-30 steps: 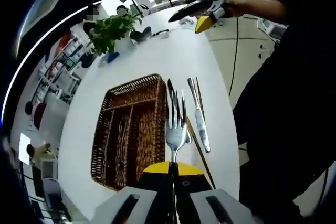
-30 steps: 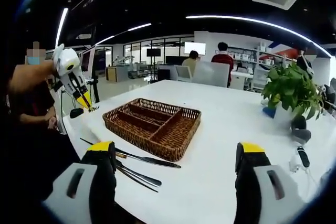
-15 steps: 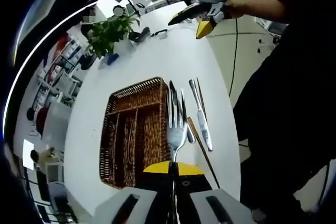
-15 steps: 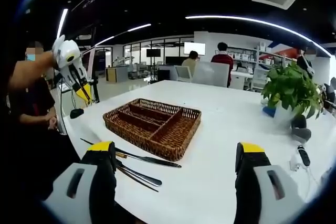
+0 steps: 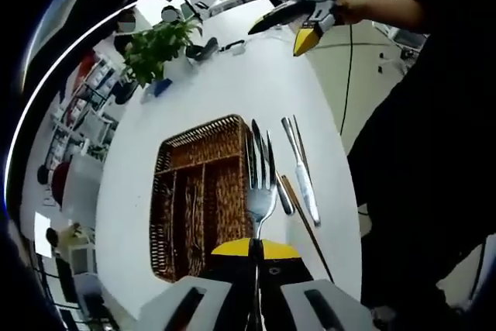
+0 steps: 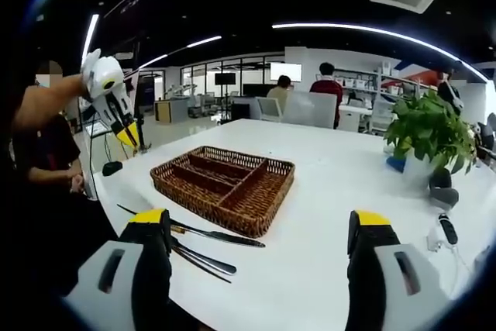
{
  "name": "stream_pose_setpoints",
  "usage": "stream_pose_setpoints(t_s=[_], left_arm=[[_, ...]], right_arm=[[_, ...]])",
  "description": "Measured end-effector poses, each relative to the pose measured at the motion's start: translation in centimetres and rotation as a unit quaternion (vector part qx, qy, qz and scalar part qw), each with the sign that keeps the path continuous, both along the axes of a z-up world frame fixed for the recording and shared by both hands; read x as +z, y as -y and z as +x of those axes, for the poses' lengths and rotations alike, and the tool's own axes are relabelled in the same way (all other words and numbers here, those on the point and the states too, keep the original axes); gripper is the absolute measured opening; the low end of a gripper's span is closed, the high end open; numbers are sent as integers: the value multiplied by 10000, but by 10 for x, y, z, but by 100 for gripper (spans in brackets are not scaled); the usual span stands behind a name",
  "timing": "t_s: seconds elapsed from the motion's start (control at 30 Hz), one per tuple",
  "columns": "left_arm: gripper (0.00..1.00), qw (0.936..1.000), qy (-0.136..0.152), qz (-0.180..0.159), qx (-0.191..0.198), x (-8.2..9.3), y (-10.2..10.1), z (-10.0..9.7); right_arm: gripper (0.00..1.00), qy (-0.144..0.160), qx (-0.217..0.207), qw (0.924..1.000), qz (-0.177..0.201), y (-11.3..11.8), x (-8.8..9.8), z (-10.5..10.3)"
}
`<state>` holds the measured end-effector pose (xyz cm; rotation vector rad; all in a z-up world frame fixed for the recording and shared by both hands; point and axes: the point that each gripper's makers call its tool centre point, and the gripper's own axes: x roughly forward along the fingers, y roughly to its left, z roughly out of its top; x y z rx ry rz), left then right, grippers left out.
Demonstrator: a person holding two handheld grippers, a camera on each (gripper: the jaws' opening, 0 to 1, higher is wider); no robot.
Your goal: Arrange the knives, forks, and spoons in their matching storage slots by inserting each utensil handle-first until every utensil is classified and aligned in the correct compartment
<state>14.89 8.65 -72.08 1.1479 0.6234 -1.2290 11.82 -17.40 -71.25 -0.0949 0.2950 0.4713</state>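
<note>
Now my left gripper (image 5: 256,249) clamps fork (image 5: 260,191) by handle, tines pointing forward, held above white table (image 5: 232,83) over near edge of wicker cutlery tray (image 5: 198,191). Knife (image 5: 302,172) and other utensils lie on table just beside tray. My right gripper (image 6: 260,230) held with jaws wide apart, nothing between them, facing tray.

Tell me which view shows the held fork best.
The left gripper view: the fork stands upright, clamped in the left tongs, tines over the wicker tray. The right gripper view shows those tongs raised at far left; the fork is too small to see.
</note>
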Motion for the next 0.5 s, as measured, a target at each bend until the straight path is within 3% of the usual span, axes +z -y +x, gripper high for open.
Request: stream_pose_setpoints(t_s=[0.5], left_arm=[[0, 10000, -20, 80, 17, 5, 9, 36]], right_arm=[[96, -40, -73, 10000, 44, 7, -4, 4]])
